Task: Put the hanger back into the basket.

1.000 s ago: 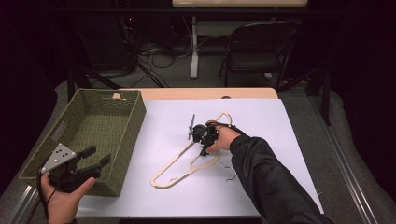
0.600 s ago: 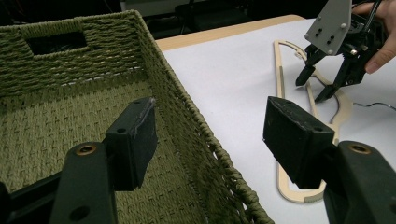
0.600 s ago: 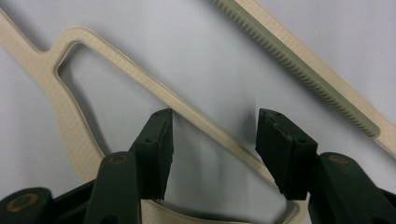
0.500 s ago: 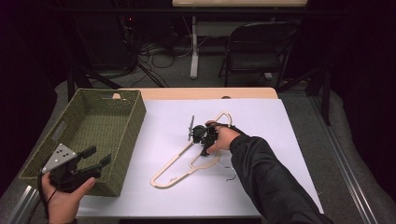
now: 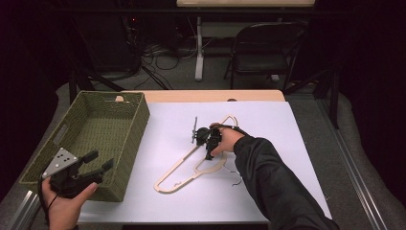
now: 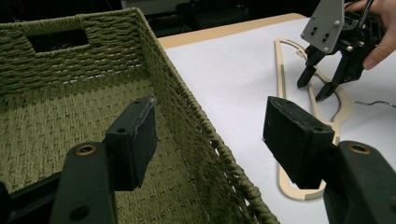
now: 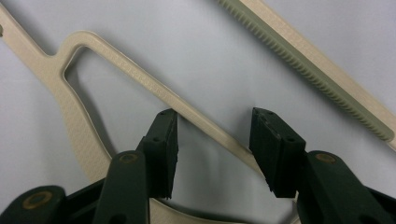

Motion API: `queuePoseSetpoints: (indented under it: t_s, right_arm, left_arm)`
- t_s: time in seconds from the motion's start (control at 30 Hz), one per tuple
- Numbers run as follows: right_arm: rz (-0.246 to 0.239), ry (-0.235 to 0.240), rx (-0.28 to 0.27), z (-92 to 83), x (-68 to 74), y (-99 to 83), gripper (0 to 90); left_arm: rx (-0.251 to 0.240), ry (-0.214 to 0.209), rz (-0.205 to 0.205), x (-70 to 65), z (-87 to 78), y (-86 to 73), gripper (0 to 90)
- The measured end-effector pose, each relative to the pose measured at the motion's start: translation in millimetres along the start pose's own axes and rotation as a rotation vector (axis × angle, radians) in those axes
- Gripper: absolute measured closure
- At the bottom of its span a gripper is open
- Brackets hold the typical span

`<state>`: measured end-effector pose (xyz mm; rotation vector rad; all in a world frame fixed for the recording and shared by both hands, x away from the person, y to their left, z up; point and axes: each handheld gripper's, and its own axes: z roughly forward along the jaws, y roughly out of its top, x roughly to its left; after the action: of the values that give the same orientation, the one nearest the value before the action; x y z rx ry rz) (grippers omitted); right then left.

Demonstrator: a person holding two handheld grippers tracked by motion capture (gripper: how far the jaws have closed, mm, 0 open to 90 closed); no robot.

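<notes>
we had the right gripper point(image 5: 209, 142) tipped down over the cream plastic clothes hanger point(image 5: 191, 165) lying flat on the white table cover point(image 5: 268, 124), and its jaws had just been closing in, though they stood apart astride one thin bar of the hanger with the pads not pressing on it. our left gripper point(image 5: 98, 161) hovered at the near corner of the green woven basket point(image 5: 103, 127), jaws wide and holding nothing, with the basket's rim running between them in the left gripper view.

White-topped table point(image 5: 297, 139) with green woven basket point(image 5: 95, 134) and beige hanger point(image 5: 191, 167).
</notes>
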<state>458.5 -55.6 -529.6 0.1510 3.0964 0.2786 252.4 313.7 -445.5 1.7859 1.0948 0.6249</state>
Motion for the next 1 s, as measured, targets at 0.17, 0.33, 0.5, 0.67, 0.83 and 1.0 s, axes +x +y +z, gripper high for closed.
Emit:
queuePoseSetpoints:
  t_s: [0.17,0.33,0.5,0.67,0.83,1.0]
  right_arm:
    - [-0.043,-0.008,0.048,-1.2,5.9,3.2,66.4]
    - [-0.071,0.038,0.121,-2.5,16.4,1.2,85.0]
    - [-0.002,0.084,0.112,-6.5,13.6,-6.0,85.6]
    - [-0.001,0.095,0.099,-9.2,15.6,-4.3,85.6]
    - [0.000,0.126,0.088,-14.9,21.3,-2.3,85.6]
    - [-0.011,0.154,0.068,-30.4,29.2,-0.2,85.6]
  left_arm:
    - [-0.005,0.002,-0.003,0.1,-0.8,0.1,34.6]
    - [-0.007,0.002,-0.003,-0.5,-1.0,0.2,34.6]
    - [-0.007,-0.002,0.003,-2.0,-0.2,0.5,34.9]
    - [-0.008,-0.016,0.025,-7.8,1.4,2.6,35.7]
    - [0.002,-0.071,0.065,-21.7,10.1,4.9,36.7]
    - [0.009,-0.158,0.102,-45.6,24.8,6.2,36.6]
